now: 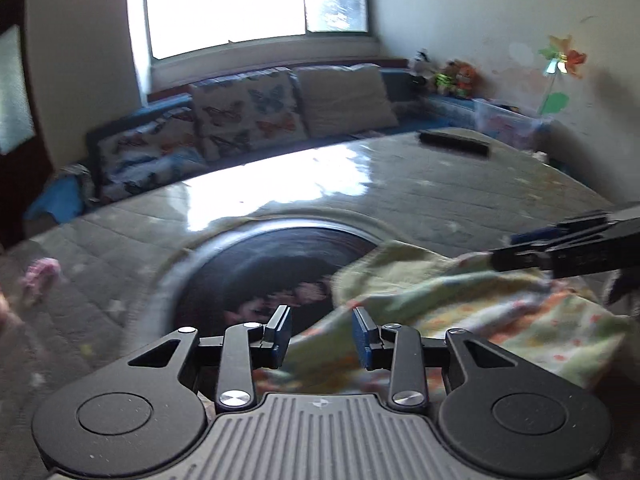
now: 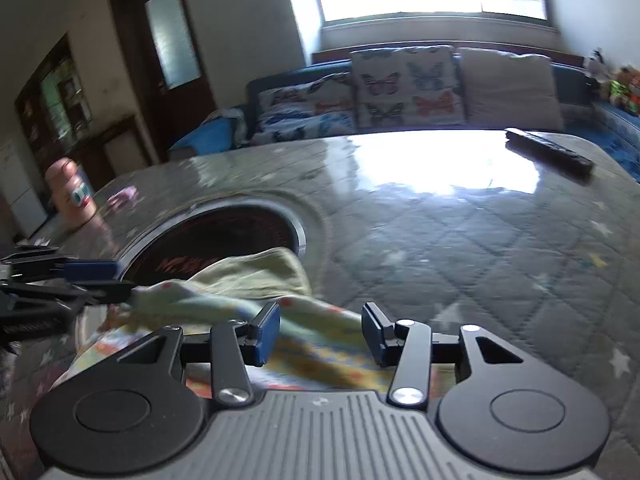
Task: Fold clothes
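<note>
Your left gripper (image 1: 322, 336): fingers released, gap wide, nothing between pads. Floral garment (image 1: 460, 320) lies crumpled on quilted surface (image 1: 440, 200), under and ahead-right of left fingers, overlapping dark round inset (image 1: 272, 264). Your right gripper (image 2: 320, 334): fingers spread, garment beneath them; whether pads touch cloth, cannot tell. Remote (image 2: 548, 152) far ahead-right of right fingers.

I count one floral garment (image 1: 460, 304), three sofa cushions (image 1: 248, 116), one remote (image 1: 454, 142), and my two grippers (image 1: 322, 338) (image 2: 320, 334).
</note>
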Motion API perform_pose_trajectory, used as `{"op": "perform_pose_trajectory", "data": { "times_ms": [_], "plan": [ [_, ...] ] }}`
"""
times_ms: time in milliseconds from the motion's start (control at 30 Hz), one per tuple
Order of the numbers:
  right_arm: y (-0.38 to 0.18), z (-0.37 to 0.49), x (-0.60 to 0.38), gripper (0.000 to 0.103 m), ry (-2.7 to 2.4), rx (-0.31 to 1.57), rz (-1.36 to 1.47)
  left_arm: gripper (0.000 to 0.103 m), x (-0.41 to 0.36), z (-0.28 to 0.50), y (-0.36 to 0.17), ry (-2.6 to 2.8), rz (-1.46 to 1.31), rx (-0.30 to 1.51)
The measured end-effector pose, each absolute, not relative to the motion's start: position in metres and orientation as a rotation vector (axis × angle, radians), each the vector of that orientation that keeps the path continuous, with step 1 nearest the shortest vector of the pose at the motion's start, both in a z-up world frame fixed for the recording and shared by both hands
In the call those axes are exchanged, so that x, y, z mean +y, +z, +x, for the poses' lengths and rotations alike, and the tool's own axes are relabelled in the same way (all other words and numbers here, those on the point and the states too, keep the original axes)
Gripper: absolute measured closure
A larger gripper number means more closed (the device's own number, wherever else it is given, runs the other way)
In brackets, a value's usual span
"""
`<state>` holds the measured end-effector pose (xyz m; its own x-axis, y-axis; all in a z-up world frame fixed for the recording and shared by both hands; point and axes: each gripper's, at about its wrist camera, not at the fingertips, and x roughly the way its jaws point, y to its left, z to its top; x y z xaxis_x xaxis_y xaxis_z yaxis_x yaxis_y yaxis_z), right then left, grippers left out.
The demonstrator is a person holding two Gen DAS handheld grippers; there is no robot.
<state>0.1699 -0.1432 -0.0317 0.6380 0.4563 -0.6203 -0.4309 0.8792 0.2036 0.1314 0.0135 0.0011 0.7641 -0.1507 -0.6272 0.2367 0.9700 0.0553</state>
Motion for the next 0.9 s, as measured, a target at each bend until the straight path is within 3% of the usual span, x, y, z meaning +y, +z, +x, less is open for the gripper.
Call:
{"op": "perform_pose_trajectory", "data": {
  "times_ms": [367,900],
  "plan": [
    [-0.044,0.189,-0.107,0.056,0.528,0.761,-0.073,0.068,-0.009,0.183,-0.03,-0.258,0.129,0.764],
    [-0.036,0.108,-0.09,0.056,0.675,0.709,-0.213,0.067,-0.012,0.175,-0.03,-0.225,0.143,0.747]
  ]
}}
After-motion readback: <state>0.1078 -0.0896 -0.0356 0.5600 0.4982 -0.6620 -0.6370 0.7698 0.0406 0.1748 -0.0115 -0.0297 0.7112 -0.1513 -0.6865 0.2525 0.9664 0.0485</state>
